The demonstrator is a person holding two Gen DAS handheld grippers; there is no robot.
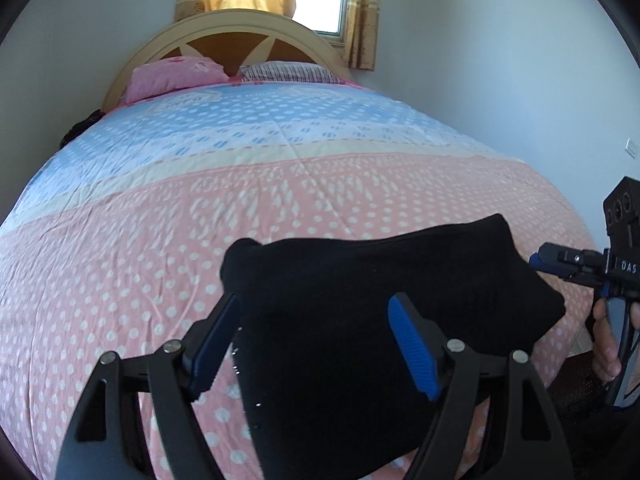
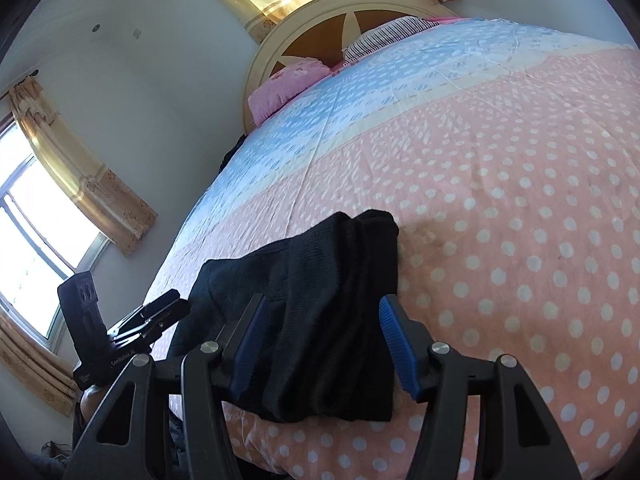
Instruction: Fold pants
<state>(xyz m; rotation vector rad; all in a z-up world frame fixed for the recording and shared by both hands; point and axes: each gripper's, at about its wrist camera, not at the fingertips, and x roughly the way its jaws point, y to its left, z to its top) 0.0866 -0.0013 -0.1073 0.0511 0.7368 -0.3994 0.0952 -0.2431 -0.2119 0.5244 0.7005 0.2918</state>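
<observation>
Two handheld grippers frame one compact bundle of black knit pants (image 1: 380, 320), which lies folded near the foot edge of the bed's pink polka-dot cover (image 1: 120, 280), well apart from the pink pillow (image 1: 176, 76) and striped pillow (image 1: 292, 72) at the headboard. The left gripper (image 1: 312, 344) has its blue-padded jaws spread wide, one finger off the bundle's left edge and the other over the cloth, and holds nothing. The right gripper (image 2: 320, 344) stands about half open with the dark fabric between its jaws; its pads look clear of the cloth, so I judge it is gripping nothing, though the black folds hide the exact contact. The fold looks nearly complete: what seems left is tidying. In the right wrist view the layers (image 2: 348, 264) bunch in ridges at the far end and one corner droops toward the bed's edge, so the step would go best if each claw pressed or pinched an outer corner low and flat, drew the cloth gently apart to smooth those ridges, and nudged the bundle further onto the bed. Pulling hard or lifting one side alone could undo the stacked layers.
</observation>
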